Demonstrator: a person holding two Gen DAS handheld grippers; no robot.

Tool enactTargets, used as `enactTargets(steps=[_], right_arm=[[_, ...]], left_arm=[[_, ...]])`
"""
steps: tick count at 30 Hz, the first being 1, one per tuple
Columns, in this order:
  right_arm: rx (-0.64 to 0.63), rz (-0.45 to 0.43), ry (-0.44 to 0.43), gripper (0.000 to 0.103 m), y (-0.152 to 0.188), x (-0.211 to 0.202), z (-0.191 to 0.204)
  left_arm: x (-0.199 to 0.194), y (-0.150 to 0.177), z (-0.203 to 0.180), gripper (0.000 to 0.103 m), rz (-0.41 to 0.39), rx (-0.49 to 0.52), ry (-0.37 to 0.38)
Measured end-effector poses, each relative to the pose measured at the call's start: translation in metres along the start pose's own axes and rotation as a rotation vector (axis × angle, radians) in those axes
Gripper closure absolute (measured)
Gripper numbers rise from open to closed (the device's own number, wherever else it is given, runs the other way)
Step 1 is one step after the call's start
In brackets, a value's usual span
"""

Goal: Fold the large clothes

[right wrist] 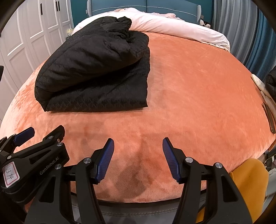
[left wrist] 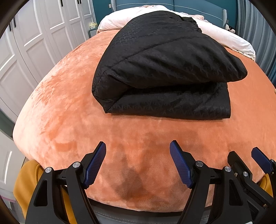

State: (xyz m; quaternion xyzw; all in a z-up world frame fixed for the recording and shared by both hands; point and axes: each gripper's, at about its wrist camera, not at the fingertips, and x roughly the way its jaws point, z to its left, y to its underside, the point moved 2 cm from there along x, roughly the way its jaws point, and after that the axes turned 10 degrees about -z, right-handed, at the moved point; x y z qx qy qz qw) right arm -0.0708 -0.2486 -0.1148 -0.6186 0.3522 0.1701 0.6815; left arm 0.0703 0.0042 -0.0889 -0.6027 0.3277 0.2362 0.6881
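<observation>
We find an orange plush blanket [left wrist: 72, 106] covering the bed; white wardrobe doors [left wrist: 34, 43] stand left, a teal headboard [right wrist: 146, 5] behind; the folded black coat [left wrist: 163, 69] lies mid-bed, clear of both tools; left gripper [left wrist: 138, 163] and right gripper [right wrist: 138, 159] hover with jaws spread, empty; items at the bed's right edge [right wrist: 269, 118] are cut off, unidentifiable.

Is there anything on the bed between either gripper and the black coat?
Nothing visible. Only bare orange blanket lies between the open left gripper, the open right gripper and the folded black coat. Small items sit at the bed's right edge, well off that path.
</observation>
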Motion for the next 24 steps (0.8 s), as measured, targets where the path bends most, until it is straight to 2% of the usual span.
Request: enactTargets(steps=[11, 24], right_arm=[[0.012, -0.014, -0.001, 0.047, -0.0003, -0.0022, -0.0015], [0.015, -0.011, 0.005, 0.047, 0.0007, -0.0022, -0.0021]], left_arm=[[-0.0072, -0.0028, -0.0021, 0.03, -0.044, 0.015, -0.014], [-0.0021, -0.0011, -0.0005, 0.03, 0.0, -0.007, 0.0]])
